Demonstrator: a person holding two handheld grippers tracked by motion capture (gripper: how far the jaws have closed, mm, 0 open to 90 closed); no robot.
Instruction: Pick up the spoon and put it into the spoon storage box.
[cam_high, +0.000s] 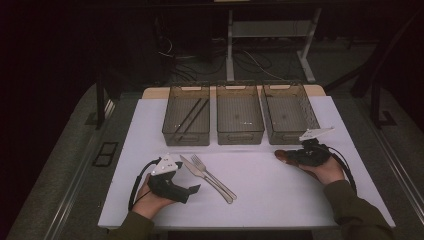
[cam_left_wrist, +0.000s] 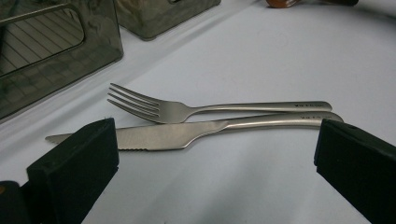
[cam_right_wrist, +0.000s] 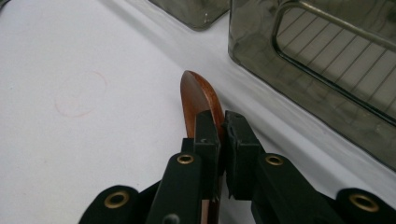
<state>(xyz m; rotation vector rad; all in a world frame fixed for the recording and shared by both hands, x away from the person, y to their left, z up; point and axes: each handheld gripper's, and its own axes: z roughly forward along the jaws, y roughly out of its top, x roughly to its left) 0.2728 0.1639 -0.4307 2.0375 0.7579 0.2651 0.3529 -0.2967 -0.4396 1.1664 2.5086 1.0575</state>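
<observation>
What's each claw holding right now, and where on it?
The right claw pinches a wooden spoon just behind its bowl. The left claw is open, holding nothing.

Your right gripper (cam_right_wrist: 218, 140) covers the wooden spoon (cam_right_wrist: 198, 95) from the bowl back, so its handle is hidden between the pads. In the high view the spoon (cam_high: 281, 155) is too small to make out. The left bin (cam_left_wrist: 51, 51) is cut off by the frame's edge.
</observation>
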